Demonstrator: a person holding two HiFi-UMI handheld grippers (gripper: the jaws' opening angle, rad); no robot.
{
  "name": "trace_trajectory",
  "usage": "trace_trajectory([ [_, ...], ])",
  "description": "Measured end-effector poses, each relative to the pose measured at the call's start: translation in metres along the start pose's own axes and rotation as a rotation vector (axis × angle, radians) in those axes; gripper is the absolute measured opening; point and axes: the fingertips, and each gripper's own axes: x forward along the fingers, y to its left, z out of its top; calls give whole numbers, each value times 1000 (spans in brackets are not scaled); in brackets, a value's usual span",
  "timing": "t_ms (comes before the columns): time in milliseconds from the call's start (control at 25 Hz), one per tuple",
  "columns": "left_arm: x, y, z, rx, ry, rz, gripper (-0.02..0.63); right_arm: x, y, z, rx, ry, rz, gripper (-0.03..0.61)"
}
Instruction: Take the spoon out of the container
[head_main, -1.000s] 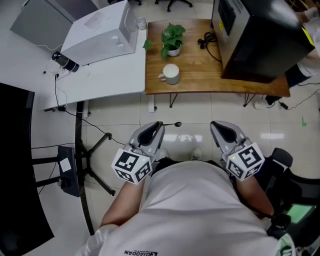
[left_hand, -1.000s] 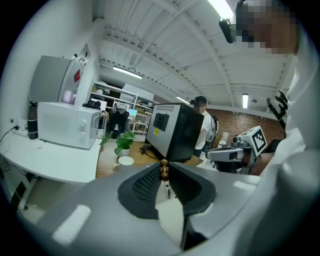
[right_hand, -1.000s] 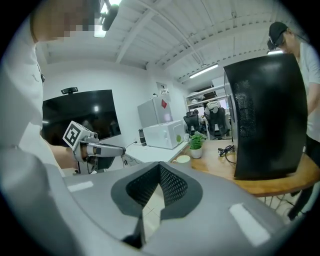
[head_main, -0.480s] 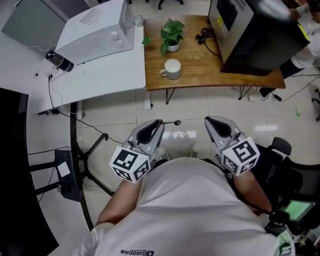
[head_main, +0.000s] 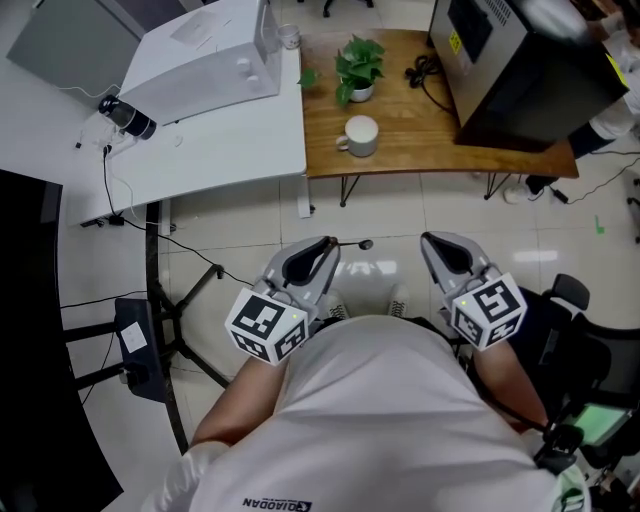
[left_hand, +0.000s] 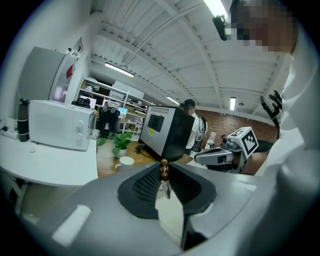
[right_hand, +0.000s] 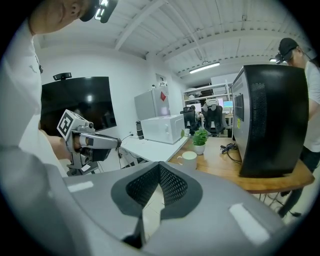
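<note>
The spoon (head_main: 352, 245), thin with a small dark end, sticks out to the right from the tips of my left gripper (head_main: 326, 246), low over the floor just in front of the person's body. In the left gripper view the spoon's brown beaded handle (left_hand: 163, 172) stands upright between the pads, and the left gripper (left_hand: 163, 184) is shut on it. The container, a white mug (head_main: 361, 134), stands on the wooden table (head_main: 420, 150) far ahead, apart from both grippers. My right gripper (head_main: 434, 243) is level with the left, shut with nothing in it (right_hand: 159, 175).
A white microwave (head_main: 205, 60) sits on the white table (head_main: 220, 150) at the left. On the wooden table stand a potted plant (head_main: 358, 65), a large black box (head_main: 530, 60) and a cable (head_main: 425, 75). A black stand's legs (head_main: 185, 300) spread over the floor at the left.
The head view has drifted, so the tables sit a little further right. Both grippers stay by the body, the spoon still in the left one.
</note>
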Motion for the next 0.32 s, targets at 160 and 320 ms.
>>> trace_trajectory([
  [160,-3,1,0,-3,-2,3,52,1,4,0,-4,5,6,5],
  [320,-7,4,-1,-11,-3,12,52,3,10,1,-7,12,15,5],
])
